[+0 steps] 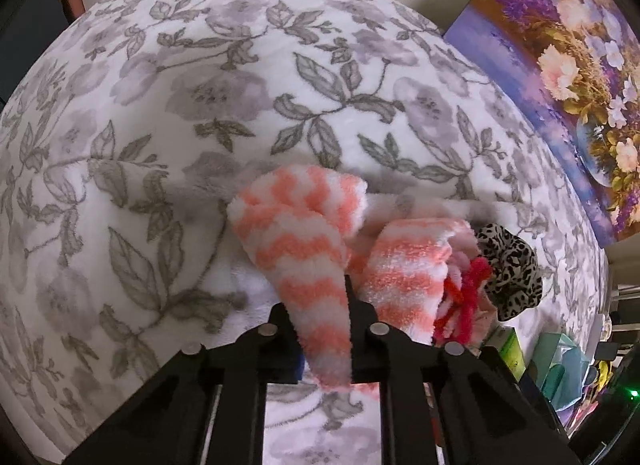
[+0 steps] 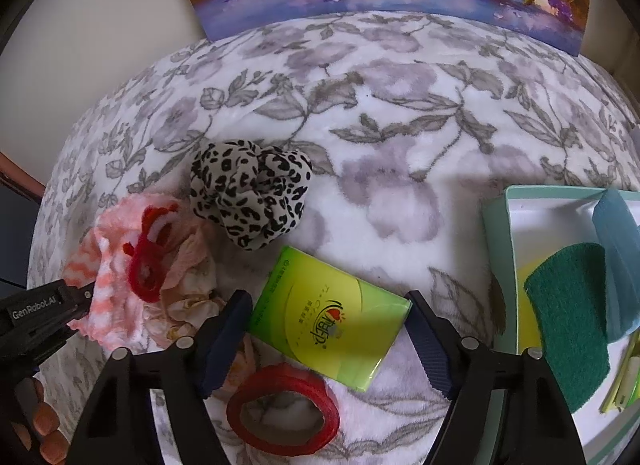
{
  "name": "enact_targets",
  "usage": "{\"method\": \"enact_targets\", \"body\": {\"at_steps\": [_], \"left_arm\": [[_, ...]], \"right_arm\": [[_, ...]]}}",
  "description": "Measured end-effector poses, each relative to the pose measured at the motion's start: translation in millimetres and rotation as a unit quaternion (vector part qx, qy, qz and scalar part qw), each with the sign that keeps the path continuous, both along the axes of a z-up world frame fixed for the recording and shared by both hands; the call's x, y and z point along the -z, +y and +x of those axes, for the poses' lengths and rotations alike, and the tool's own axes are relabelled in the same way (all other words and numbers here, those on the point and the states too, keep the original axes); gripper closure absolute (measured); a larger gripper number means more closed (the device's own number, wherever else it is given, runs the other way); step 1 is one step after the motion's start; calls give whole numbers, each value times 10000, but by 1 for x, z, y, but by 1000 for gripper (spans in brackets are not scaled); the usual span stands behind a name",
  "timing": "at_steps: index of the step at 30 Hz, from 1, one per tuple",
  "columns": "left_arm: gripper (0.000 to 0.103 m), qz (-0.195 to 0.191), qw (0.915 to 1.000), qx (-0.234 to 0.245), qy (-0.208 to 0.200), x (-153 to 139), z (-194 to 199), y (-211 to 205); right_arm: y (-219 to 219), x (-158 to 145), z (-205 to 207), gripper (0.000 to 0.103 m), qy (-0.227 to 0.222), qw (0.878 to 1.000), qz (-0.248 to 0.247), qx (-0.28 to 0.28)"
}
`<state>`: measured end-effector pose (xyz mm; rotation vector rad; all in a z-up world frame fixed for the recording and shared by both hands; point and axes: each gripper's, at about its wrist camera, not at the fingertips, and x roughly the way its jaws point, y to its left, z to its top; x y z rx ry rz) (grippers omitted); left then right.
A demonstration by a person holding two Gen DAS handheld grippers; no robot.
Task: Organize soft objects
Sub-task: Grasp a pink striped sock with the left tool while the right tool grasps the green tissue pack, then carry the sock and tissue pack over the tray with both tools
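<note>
Barely started I'd say: my left gripper [image 1: 320,329] is clamped on the striped sock [image 1: 304,249], the right gripper [image 2: 326,329] sits wide around the green tissue pack [image 2: 330,317] without squeezing, and only the sponge [image 2: 568,325] is in the box [image 2: 496,233] off its right finger.

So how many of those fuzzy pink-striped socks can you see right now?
2. One striped sock is pinched between the left gripper's fingers. The second sock lies just right of it, on the pile beside the leopard scrunchie. More could be buried in that pile.
</note>
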<state>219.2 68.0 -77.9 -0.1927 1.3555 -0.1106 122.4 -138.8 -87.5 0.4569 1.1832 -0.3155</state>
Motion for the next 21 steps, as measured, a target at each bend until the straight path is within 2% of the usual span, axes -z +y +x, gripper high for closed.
{"method": "enact_targets", "body": {"at_steps": [8, 14, 21], "left_arm": [[93, -88, 9997, -63, -241, -21, -1, 0], [93, -276, 9972, -164, -679, -58, -5, 6], [93, -400, 9900, -211, -1333, -112, -18, 12]], "right_arm": [[-6, -10, -5, 24, -101, 9998, 170, 5], [-3, -30, -7, 24, -254, 9996, 111, -79], [-6, -52, -11, 24, -420, 9991, 47, -95]]}}
